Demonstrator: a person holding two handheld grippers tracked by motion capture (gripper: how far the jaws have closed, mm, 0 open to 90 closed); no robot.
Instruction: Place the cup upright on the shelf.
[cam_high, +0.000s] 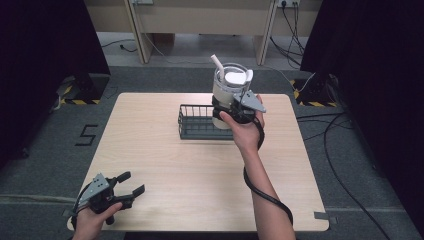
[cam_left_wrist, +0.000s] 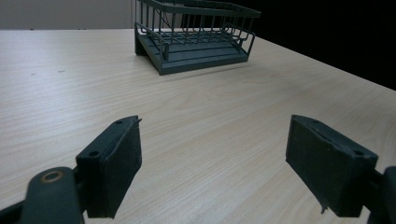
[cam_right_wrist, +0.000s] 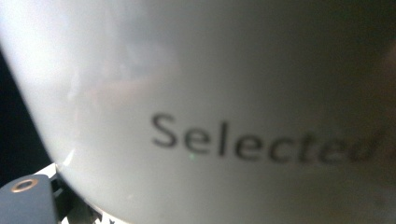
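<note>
At the near left corner of the table (cam_high: 165, 165), the left gripper (cam_high: 131, 184) rests low over the wood with its jaws spread wide and nothing between them; in the left gripper view both pads (cam_left_wrist: 114, 168) stand well apart over bare tabletop, idle. Farther in, at the far middle of the table, sits the dark wire basket (cam_high: 192, 122), and the left gripper view shows its slatted floor (cam_left_wrist: 196, 49) bare of contents as far as can be seen. To the right of centre, the right gripper (cam_high: 231, 107) is clamped around the lower body of the white lidded cup (cam_high: 227, 82), a straw (cam_high: 217, 62) rising from the lid, held in the air above the right end of the basket. Judged from this, the cup is secured and lifted, but whether it is on its way into the basket or out of it cannot be determined; setting down and release remain. The cup's base is hidden behind the gripper and hand. In the right gripper view the cup wall (cam_right_wrist: 210, 93) sits blurred against the lens with the word "Selected" legible, and the jaws are largely covered.
</note>
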